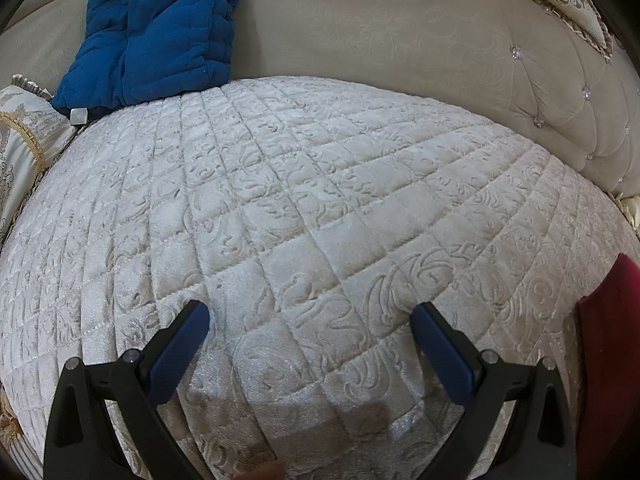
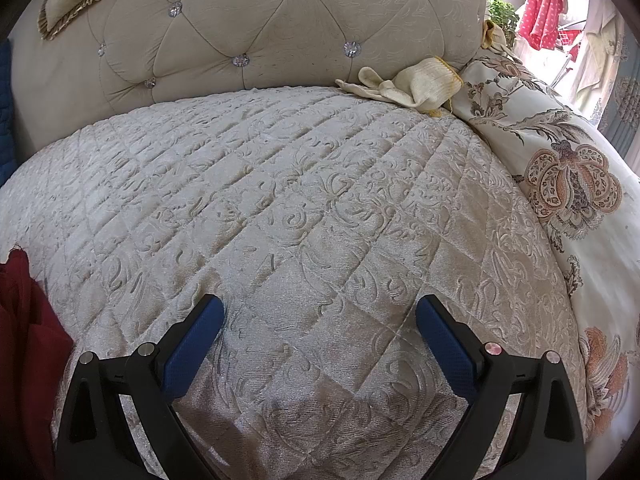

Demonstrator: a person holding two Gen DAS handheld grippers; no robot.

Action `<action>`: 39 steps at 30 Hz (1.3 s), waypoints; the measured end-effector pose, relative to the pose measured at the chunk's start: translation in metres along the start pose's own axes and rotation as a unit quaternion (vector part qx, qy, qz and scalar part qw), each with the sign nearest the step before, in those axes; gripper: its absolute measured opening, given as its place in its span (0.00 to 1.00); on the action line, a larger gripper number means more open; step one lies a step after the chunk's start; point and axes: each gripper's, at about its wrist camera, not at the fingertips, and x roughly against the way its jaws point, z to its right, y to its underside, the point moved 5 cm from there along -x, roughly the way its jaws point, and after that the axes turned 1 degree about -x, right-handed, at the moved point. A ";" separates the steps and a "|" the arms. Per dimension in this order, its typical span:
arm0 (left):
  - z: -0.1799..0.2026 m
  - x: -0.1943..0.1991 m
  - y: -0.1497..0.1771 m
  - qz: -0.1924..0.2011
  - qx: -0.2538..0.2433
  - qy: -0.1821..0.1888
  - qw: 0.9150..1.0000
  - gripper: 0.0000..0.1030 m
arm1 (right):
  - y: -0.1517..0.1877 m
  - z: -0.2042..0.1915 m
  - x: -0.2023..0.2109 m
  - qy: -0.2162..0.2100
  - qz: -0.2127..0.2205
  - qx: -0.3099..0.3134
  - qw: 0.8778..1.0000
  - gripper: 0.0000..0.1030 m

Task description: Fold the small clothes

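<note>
Left gripper [image 1: 310,316]: hovering over the quilted cushion cover [image 1: 304,184]; jaws standing wide apart, nothing between the blue pads [image 1: 182,354].
Right gripper [image 2: 320,312]: also hovering over the same quilted cover [image 2: 280,200]; jaws spread wide, gripping nothing.
Task item: a dark red cloth [image 1: 612,356], lying on the seat between the two grippers; only an edge is showing in each view.
Direction from left gripper: the red cloth is sitting at the right margin of the left wrist view, beside and slightly behind the right finger.
Direction from right gripper: the same red cloth [image 2: 24,344] is occupying the lower left edge of the right wrist view, just beside the left finger.
Nearer hand: cannot tell; both appear close, and each would be needing to turn inward.
Long axis: cannot tell; too much of the cloth is running out of frame.
Step in hand (judgement): approach is not yet made; neither gripper is pointing at the cloth.
Next move (judgement): swinging both grippers toward the middle, then finding corners or an edge.
Other items: a blue padded garment [image 1: 156,28] is leaning on the backrest, well apart; pale gloves [image 2: 404,80] are lying at the far right corner.
Risk (judgement): pinching the quilted cover along with the thin cloth.
</note>
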 end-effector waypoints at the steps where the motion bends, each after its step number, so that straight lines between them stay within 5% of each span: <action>1: 0.000 0.000 0.000 0.000 -0.001 -0.002 1.000 1.00 | 0.000 0.000 0.000 0.002 -0.001 0.001 1.000 0.80; 10: 0.002 0.022 0.008 -0.016 0.011 -0.014 1.000 0.99 | 0.002 -0.007 0.014 0.017 0.000 -0.018 1.000 0.75; 14: 0.018 0.058 0.015 0.010 -0.018 -0.021 1.000 0.99 | 0.011 -0.023 0.051 -0.015 0.016 -0.047 0.999 0.75; 26: 0.092 0.152 0.033 0.065 -0.056 0.037 0.996 0.99 | 0.025 -0.117 0.164 -0.099 0.071 -0.020 0.992 0.74; 39: 0.132 0.178 0.052 0.061 -0.085 0.054 0.993 0.99 | 0.050 -0.154 0.175 -0.122 0.063 0.017 0.990 0.75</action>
